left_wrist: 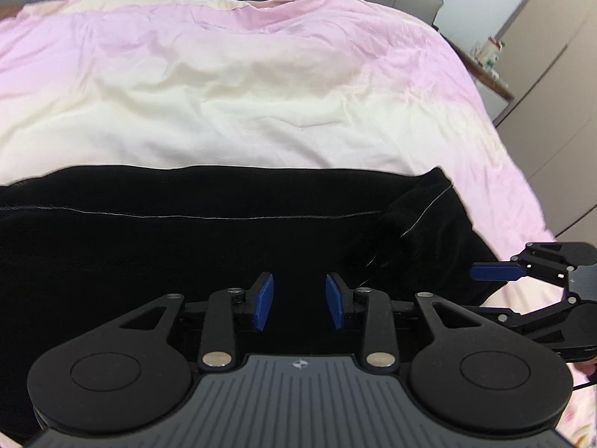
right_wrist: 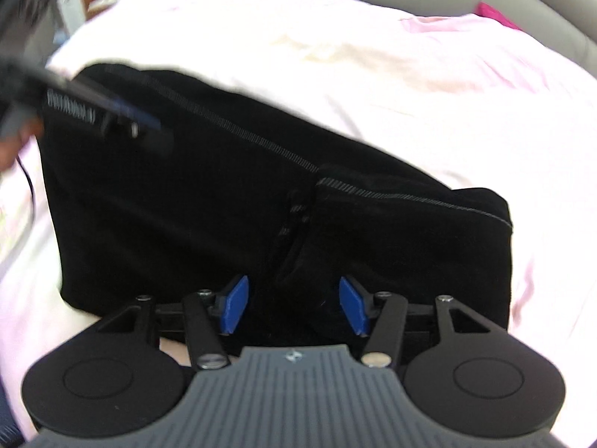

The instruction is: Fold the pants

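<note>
On the pink bedding [left_wrist: 224, 104], folded black pants [left_wrist: 186, 246] lose detail in darkness; left gripper [left_wrist: 299, 300] and right gripper [right_wrist: 294, 304] hover spread, pinching nothing.

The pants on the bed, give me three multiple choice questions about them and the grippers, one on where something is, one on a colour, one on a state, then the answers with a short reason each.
1. Where do the pants lie?
A. On the pink and cream bedcover
B. On a wooden floor
C. Over a chair back

2. What colour are the pads of the left gripper?
A. Red
B. Blue
C. Yellow

3. How do the jaws of the right gripper stand?
A. Clamped on a pink pillow
B. Shut tight with nothing between
C. Apart, above the black cloth

Answers:
1 A, the black cloth is spread on the bedcover in both views.
2 B, both pads show blue.
3 C, a clear gap shows between the pads and they pinch no cloth.
</note>
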The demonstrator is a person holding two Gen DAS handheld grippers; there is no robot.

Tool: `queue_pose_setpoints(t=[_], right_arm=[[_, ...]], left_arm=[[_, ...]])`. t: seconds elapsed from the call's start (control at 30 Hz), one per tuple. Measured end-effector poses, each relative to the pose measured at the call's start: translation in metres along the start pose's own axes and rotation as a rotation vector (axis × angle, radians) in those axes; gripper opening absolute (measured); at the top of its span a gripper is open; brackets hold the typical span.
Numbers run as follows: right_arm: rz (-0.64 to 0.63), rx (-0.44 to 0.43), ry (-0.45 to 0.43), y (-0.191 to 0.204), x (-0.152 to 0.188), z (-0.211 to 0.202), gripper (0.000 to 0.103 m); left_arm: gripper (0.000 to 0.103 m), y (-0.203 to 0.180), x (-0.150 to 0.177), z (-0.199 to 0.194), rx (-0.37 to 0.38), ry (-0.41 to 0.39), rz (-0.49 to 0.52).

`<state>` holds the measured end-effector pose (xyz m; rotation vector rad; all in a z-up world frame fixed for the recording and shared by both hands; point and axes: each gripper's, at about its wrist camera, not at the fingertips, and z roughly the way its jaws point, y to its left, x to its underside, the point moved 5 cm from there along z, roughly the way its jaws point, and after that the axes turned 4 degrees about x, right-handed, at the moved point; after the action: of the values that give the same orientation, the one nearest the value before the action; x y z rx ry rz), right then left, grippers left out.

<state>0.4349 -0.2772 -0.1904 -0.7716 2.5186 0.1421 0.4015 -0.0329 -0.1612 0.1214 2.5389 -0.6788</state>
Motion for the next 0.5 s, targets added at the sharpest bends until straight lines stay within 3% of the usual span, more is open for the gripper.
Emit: queue_pose_setpoints(t=[0.2, 0.27, 0.3, 0.33, 0.37, 0.47, 0.5], right_arm=[[0.142, -0.025, 0.007, -0.032, -0.015, 0.011, 0.051], [0.140, 0.009, 0.042, -0.038, -0.014, 0.020, 0.044], [0.128, 0.037, 0.055, -0.040, -0.012, 0.023, 0.031], [0.116, 0.051, 0.065, -0.043, -0.010, 0.026, 0.025], [0.120, 0.047, 0.066, -0.046, -0.007, 0.028, 0.026], [0.199, -0.026, 0.079, -0.060, 0.009, 0.035, 0.026], [0.215, -0.064, 0.082, -0.047, 0.012, 0.040, 0.026]], left_arm=[[0.050, -0.017, -0.002, 0.037, 0.141, 0.011, -0.122], [0.052, -0.023, 0.001, 0.057, 0.187, 0.027, -0.168], [0.053, -0.026, 0.001, 0.065, 0.198, 0.025, -0.190], [0.055, -0.028, 0.001, 0.074, 0.202, 0.026, -0.210], [0.056, -0.031, 0.002, 0.082, 0.202, 0.035, -0.227], [0.059, -0.040, 0.007, 0.101, 0.225, 0.071, -0.254], [0.062, -0.042, 0.009, 0.104, 0.222, 0.078, -0.247]])
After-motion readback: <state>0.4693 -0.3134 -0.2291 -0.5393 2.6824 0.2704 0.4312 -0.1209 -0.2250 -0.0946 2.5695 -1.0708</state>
